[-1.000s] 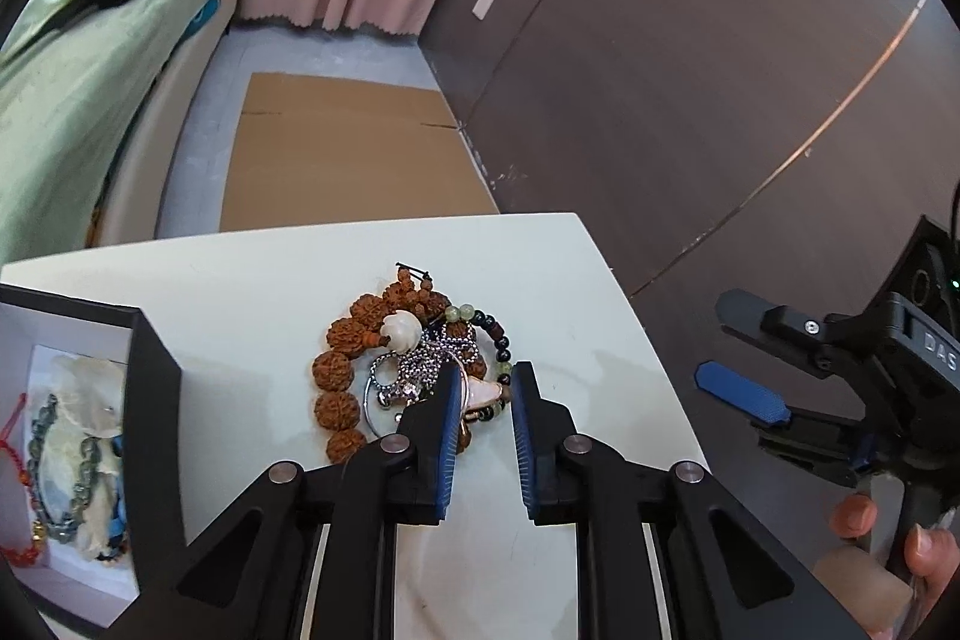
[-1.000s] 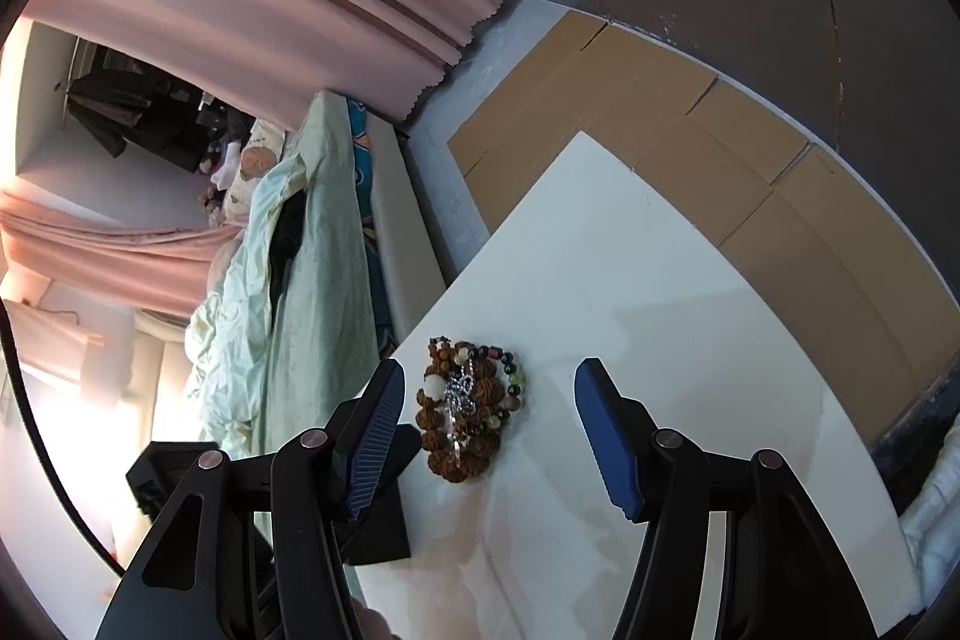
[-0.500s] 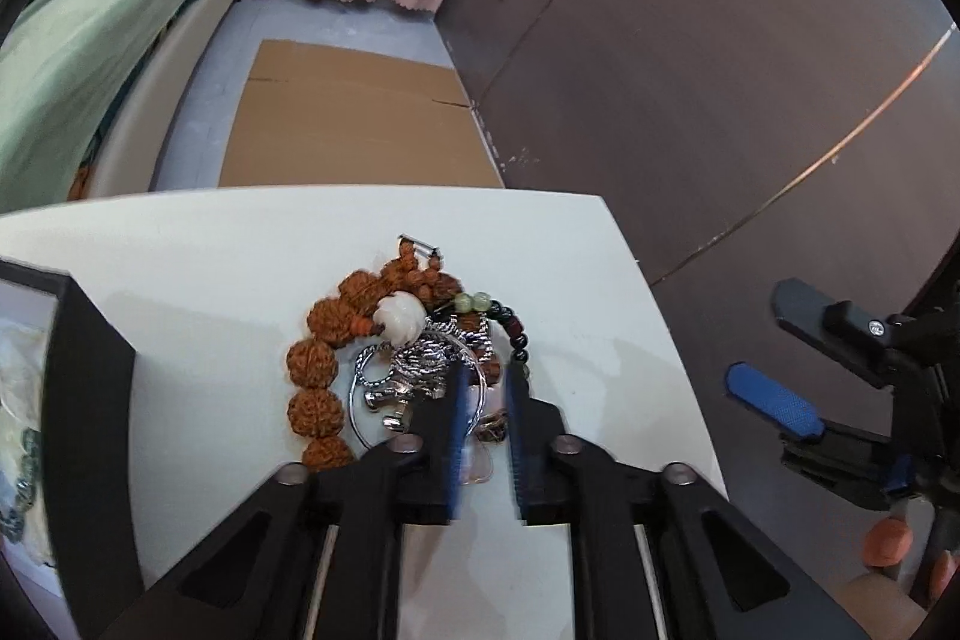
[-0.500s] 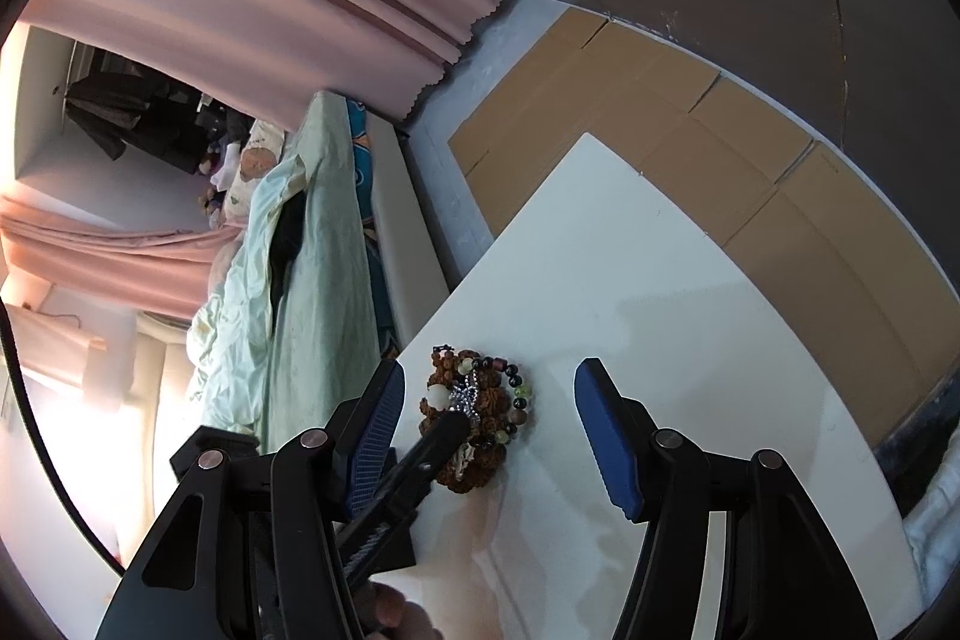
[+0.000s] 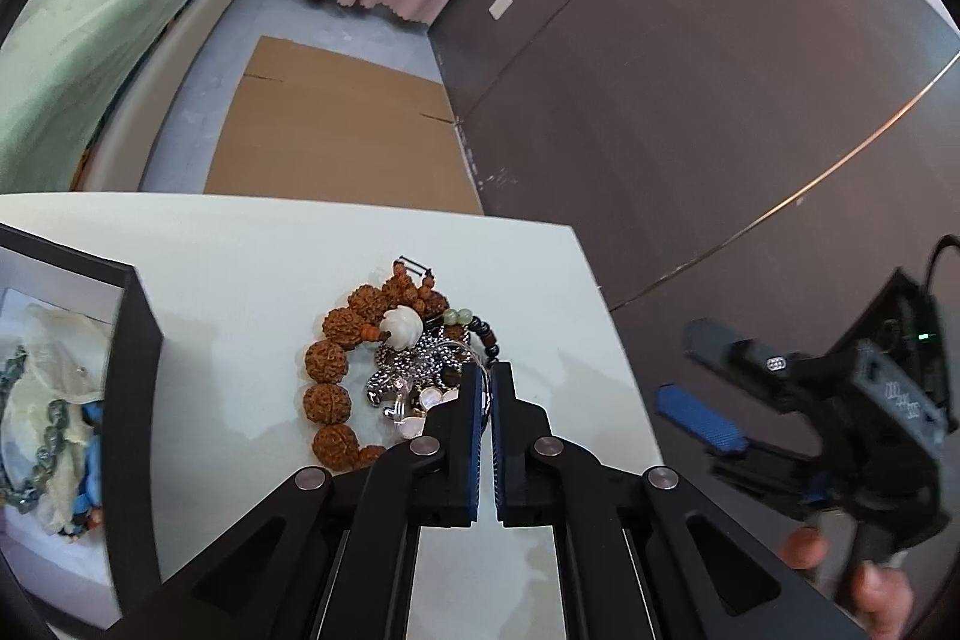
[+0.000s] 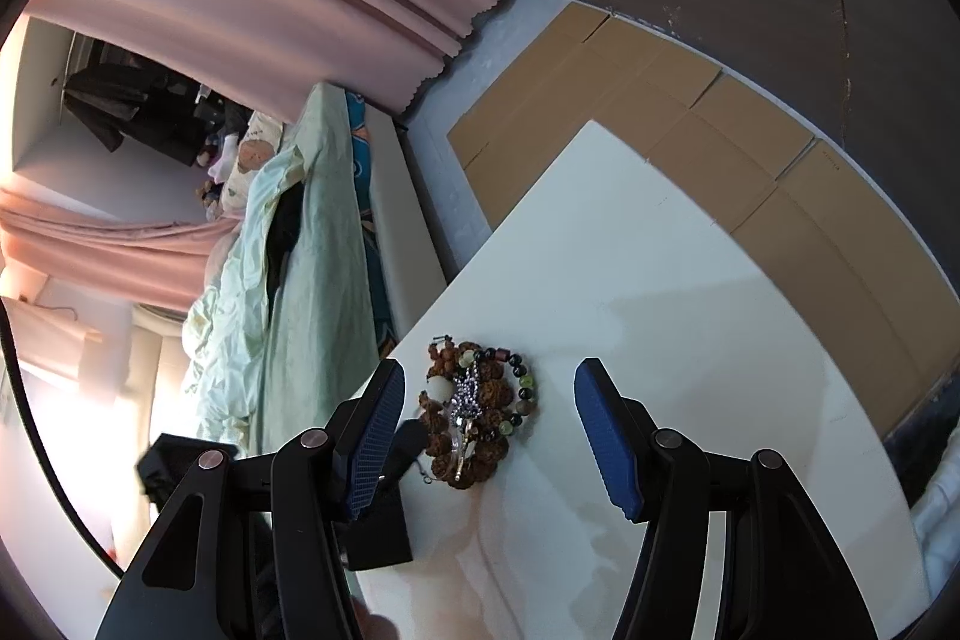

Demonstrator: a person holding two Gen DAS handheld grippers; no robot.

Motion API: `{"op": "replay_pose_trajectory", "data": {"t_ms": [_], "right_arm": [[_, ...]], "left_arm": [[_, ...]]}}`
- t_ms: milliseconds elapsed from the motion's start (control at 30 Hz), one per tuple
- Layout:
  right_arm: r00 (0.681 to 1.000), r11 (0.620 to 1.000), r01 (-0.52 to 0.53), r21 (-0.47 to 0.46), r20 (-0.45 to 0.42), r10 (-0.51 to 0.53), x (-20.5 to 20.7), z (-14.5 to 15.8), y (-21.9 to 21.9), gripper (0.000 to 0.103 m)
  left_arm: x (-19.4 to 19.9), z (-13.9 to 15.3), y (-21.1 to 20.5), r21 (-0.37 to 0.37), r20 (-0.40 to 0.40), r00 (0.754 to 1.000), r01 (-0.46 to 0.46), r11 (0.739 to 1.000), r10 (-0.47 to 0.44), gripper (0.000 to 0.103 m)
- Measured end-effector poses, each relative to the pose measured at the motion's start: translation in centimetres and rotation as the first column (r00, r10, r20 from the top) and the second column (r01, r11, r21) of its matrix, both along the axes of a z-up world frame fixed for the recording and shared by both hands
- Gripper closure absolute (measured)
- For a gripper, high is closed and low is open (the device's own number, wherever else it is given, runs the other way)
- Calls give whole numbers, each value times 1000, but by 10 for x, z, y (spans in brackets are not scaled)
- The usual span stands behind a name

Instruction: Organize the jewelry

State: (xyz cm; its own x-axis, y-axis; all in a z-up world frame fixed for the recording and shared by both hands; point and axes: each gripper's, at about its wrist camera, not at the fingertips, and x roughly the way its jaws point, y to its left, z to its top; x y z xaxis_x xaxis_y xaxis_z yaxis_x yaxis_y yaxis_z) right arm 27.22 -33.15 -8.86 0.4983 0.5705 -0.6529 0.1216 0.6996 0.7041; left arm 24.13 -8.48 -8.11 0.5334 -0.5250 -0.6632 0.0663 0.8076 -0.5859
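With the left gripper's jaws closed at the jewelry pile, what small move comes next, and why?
Probably a short lift. The left gripper looks shut at the near edge of the jewelry pile on the table, though what it pinches is hidden. Raising it would show that, before carrying toward the black box. The right gripper hangs open.

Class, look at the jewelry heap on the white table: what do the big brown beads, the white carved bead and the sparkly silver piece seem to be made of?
Big brown beads: probably dried seed or nut, matte, deeply wrinkled. White carved bead: smooth and creamy with carved petals, perhaps shell, bone or resin. Sparkly silver piece: bright metal, seemingly studded with small stones, glinting.
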Motion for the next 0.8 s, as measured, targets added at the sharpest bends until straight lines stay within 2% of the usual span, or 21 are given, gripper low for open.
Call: {"op": "replay_pose_trajectory", "data": {"t_ms": [67,133,233,667,800], "right_arm": [[1000,1000,-16,1,-7,16,1,-3,5,42],[999,999,-38,4,-19,38,2,-8,12,52],[997,997,-67,26,-48,69,2,-18,21,61],[986,992,-125,3,-113,124,14,-53,58,81],[987,992,-124,-6,-108,122,15,-56,59,96]], "left_arm": [[-4,6,6,-14,9,1000,-7,1000,7,101],[-6,11,12,-25,16,1000,-14,1000,15,101],[-11,17,21,-35,26,999,-28,999,29,101],[-24,36,47,-42,64,996,-56,998,59,101],[-29,40,59,-37,73,994,-74,997,77,101]]}}
